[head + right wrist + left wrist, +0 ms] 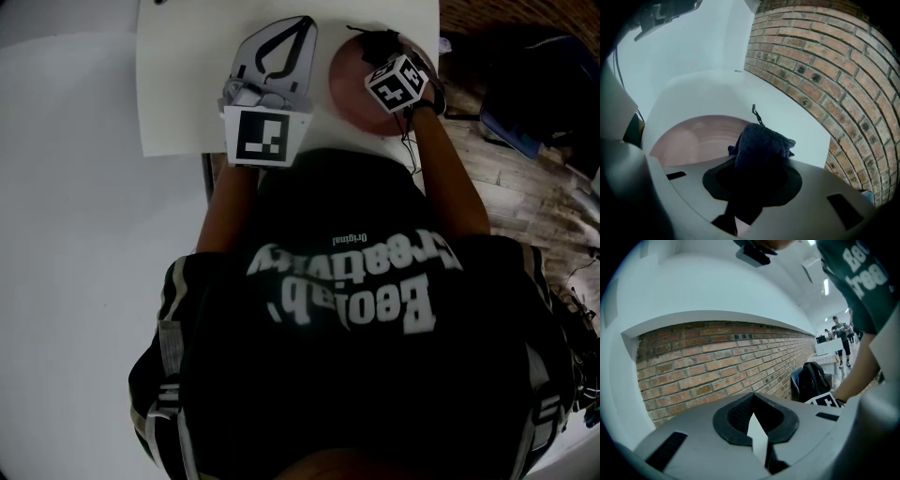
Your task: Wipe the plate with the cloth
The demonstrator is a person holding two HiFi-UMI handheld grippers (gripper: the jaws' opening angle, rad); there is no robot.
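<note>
A pink plate (349, 94) lies on the white table (187, 75), at its right side near the front edge. My right gripper (380, 52) hovers over the plate, shut on a dark blue cloth (377, 41). In the right gripper view the cloth (761, 143) bunches out of the right gripper (757, 166), just above the plate (693, 138) near its right rim. My left gripper (302, 22) is left of the plate over the table, shut and holding nothing. The left gripper (754, 416) points up at the wall in the left gripper view.
A brick wall (717, 357) runs behind the table. To the right, a dark backpack (534, 56) sits beside the table over a wooden floor. People (841, 341) stand far off. The table's front edge is close to the person's body.
</note>
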